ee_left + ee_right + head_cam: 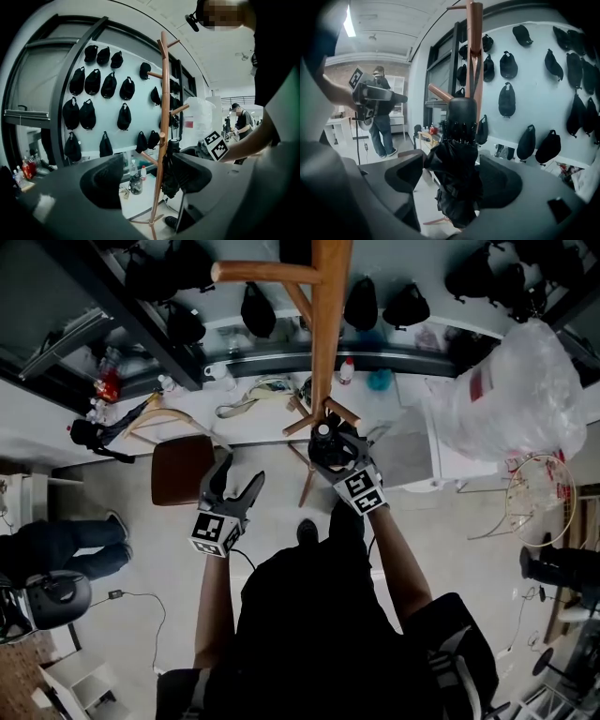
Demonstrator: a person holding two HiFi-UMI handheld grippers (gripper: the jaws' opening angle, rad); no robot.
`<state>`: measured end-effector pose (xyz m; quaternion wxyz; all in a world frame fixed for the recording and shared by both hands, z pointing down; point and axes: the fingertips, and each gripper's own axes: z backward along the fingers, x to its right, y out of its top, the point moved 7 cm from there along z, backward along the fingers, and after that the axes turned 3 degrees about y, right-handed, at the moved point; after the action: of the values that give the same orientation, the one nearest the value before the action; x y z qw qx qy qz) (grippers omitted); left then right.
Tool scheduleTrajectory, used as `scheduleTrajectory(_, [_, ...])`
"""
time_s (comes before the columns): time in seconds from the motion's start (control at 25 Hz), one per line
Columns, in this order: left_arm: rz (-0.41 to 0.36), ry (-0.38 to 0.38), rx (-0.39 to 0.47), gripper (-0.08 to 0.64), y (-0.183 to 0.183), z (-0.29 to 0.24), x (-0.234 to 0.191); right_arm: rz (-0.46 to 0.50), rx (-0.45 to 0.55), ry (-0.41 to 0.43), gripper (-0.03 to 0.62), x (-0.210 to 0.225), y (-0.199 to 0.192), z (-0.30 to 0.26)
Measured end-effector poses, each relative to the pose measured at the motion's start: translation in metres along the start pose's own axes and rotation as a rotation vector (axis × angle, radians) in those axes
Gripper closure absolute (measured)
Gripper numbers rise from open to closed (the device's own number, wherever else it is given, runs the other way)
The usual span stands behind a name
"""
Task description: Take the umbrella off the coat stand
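Note:
The wooden coat stand [330,324] rises in front of me, its pegs sticking out near the top. A folded black umbrella [457,173] hangs against the pole [474,56] by a strap that runs up to a peg. My right gripper [454,180] is shut on the umbrella's bundled fabric, with the round handle [462,112] above the jaws. In the head view the right gripper [330,442] sits at the pole with the umbrella [323,430] in it. My left gripper [239,474] stands open and empty, left of the stand. The pole [161,140] shows between its jaws [147,180].
A white table [394,399] behind the stand carries bottles, a wooden hanger [159,418] and cords. A brown stool [181,468] stands left of the stand. A big clear plastic bag [520,390] is at the right. Black caps [110,84] hang on the wall. A person [56,554] sits at the far left.

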<state>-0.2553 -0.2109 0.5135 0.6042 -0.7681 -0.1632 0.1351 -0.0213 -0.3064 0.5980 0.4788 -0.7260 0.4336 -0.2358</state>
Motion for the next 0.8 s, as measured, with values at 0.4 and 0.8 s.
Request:
scheduleTrajectory(0.4, [0.012, 0.062, -0.032, 0.247, -0.009, 0.015, -0.012, -0.023, 0.004, 0.019, 0.207, 0.005, -0.002, -0.027])
scheduleTrajectory(0.8, [0.019, 0.114, -0.052, 0.247, -0.013, 0.029, -0.019, -0.049, -0.009, 0.034, 0.231, 0.008, -0.008, -0.048])
